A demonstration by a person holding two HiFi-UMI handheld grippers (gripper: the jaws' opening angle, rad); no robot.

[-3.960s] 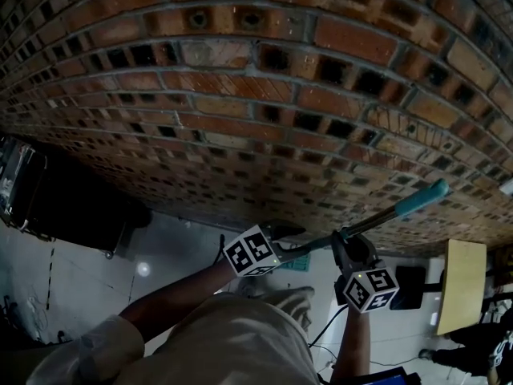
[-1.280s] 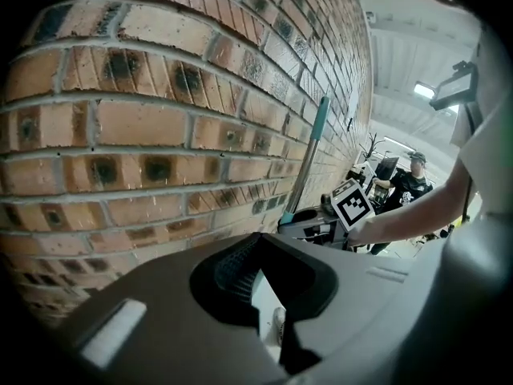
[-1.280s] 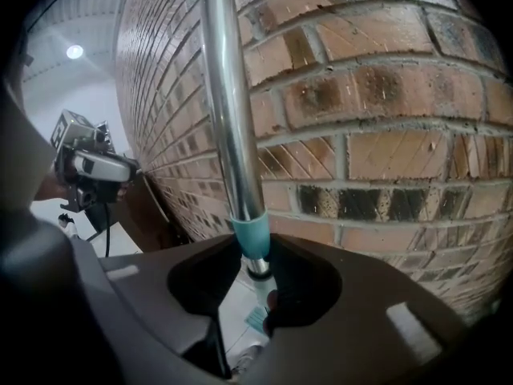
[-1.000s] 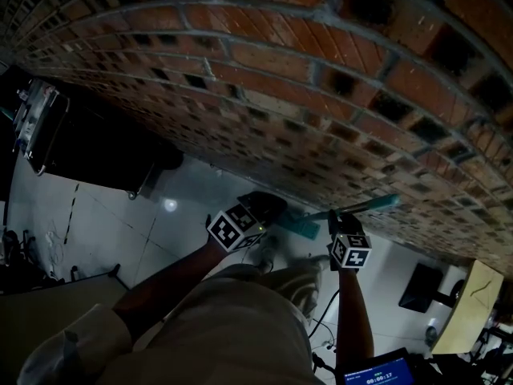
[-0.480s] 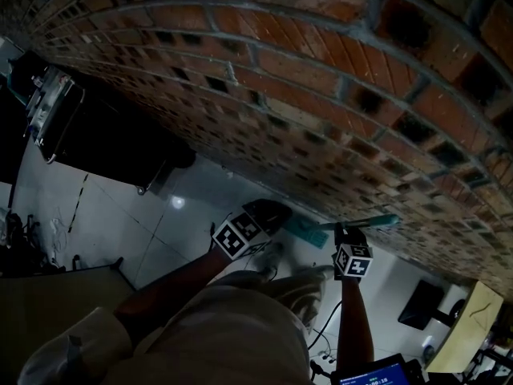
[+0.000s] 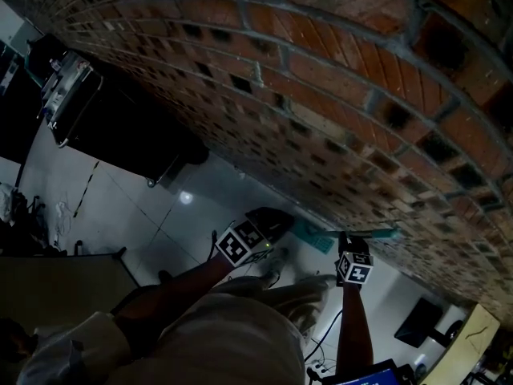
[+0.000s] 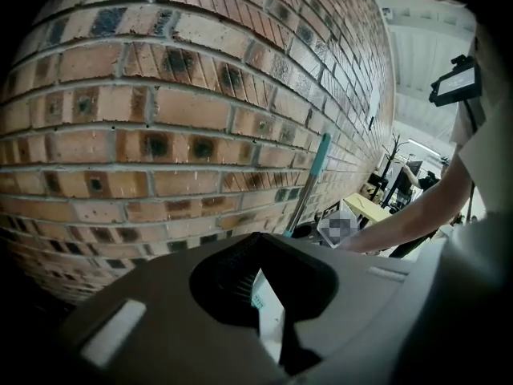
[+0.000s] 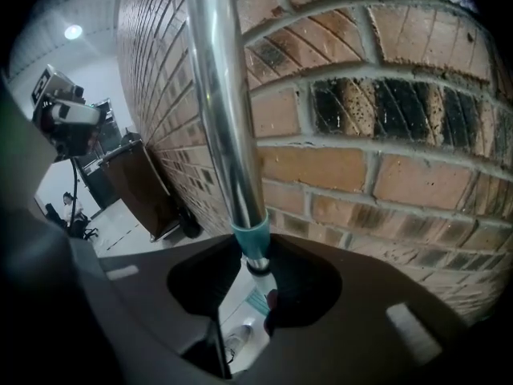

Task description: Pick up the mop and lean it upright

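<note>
Beside the brick wall (image 6: pixel 321 79), mop handle (image 8: pixel 228 119) is pinched by right gripper (image 8: pixel 255 285); left gripper (image 7: pixel 260 295) jaws are pressed together, nothing held.

Red-brown bricks blotched with black, set in pale grey mortar, make up the brick wall (image 6: pixel 321 79). Against the wall, the mop handle (image 8: pixel 228 119) shines silver, banded by a teal collar. The flat mop head (image 6: pixel 309 235) at the wall's foot is the same teal. Black-and-white square markers pattern the cubes of the left gripper (image 6: pixel 276 215) and right gripper (image 6: pixel 351 239), both otherwise dark grey. Below the wall, the floor (image 6: pixel 144 215) is glossy pale grey. A cabinet (image 6: pixel 120 135) along the wall's base is black, and the person's clothing (image 6: pixel 216 335), on the side away from the wall, is beige.
</note>
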